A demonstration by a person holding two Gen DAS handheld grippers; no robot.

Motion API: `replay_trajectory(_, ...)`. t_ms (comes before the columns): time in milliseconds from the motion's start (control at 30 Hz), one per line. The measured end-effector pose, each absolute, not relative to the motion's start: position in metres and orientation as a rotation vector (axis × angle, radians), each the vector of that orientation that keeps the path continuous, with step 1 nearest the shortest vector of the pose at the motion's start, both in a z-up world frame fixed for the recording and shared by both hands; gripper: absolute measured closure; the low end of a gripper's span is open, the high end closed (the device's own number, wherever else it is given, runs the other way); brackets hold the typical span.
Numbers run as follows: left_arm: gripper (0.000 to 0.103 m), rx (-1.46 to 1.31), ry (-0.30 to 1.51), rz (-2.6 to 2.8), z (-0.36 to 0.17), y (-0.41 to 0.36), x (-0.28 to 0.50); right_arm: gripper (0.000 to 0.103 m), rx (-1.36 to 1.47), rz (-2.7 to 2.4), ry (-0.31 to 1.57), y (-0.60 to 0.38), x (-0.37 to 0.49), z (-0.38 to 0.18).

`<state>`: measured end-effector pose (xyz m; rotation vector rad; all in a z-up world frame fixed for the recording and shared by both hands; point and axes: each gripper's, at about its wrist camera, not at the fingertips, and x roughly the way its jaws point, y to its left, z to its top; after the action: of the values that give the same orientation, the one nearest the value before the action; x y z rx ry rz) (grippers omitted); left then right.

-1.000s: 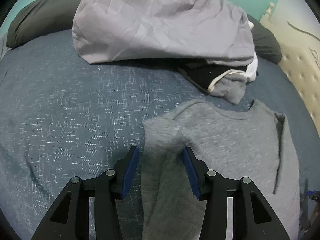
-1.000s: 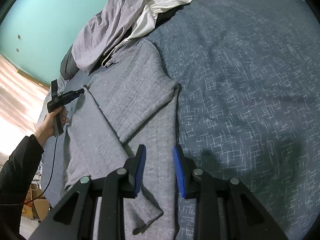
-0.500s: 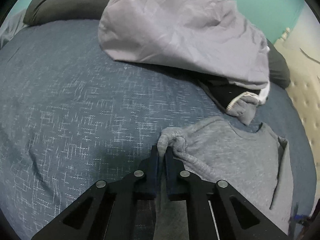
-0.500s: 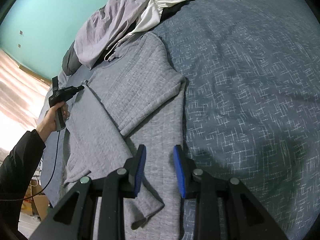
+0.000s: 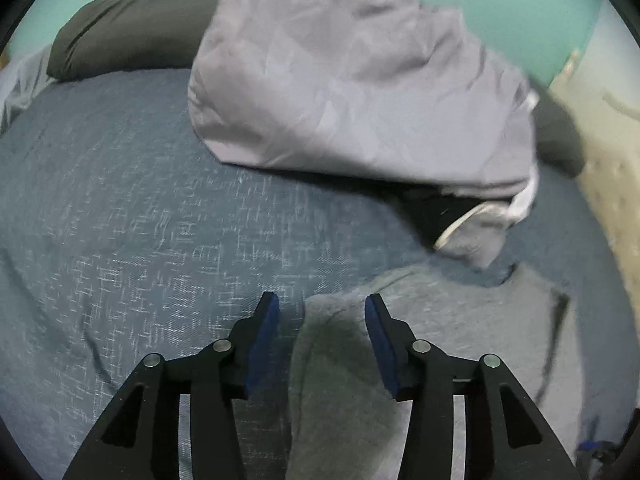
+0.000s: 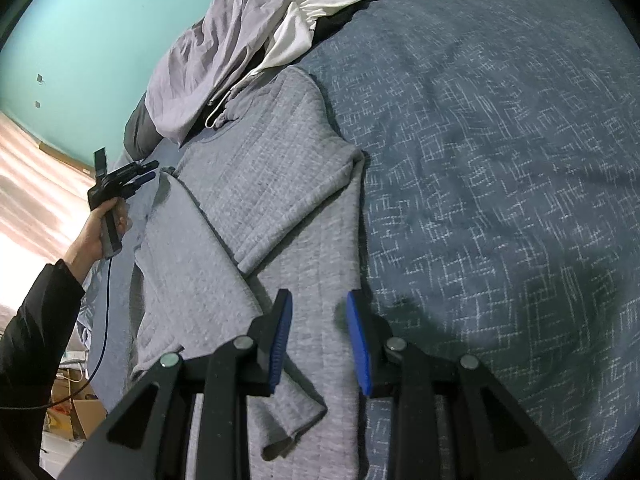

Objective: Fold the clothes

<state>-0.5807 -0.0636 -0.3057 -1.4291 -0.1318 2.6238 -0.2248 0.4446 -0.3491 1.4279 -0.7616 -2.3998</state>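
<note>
Grey sweater [image 6: 272, 184] lies flat on blue bedspread [image 6: 500, 160]. Left gripper [image 5: 318, 312] jaws opening above its shoulder edge, gripping nothing. Right gripper [image 6: 319, 312] part-spread over near hem, empty.

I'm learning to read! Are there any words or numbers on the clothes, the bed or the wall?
None: no words or numbers can be read here.
The grey sweater, the pile of clothes, the blue bedcover and the green wall are all plain.

The grey sweater [image 5: 440, 344] is blurred, its hem cut off below.
</note>
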Motion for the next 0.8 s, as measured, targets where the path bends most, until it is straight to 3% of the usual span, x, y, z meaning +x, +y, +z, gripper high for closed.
replay_trajectory(100,0.056,-1.511,0.017,2.628,-0.315,-0.049,-0.59,0.075,1.415,-2.402,-0.765,0.446,-0.225,-0.347)
replay_trajectory(167,0.088,-1.54,0.09,2.637,-0.319,-0.045,-0.595,0.075,1.407,-2.401,-0.773,0.448,-0.225,-0.346)
replay_trajectory(200,0.096,-1.551,0.117,2.646,-0.32,-0.045,-0.596,0.075,1.405,-2.399,-0.777,0.448,-0.225,-0.347)
replay_trajectory(700,0.096,-1.623,0.075,2.756,-0.327,-0.067,-0.605,0.075,1.409,-2.382,-0.781,0.447,-0.221,-0.351)
replay_trajectory(800,0.094,-1.605,-0.021,2.777,-0.322,-0.076,-0.604,0.075,1.413,-2.387,-0.783,0.447,-0.221,-0.352)
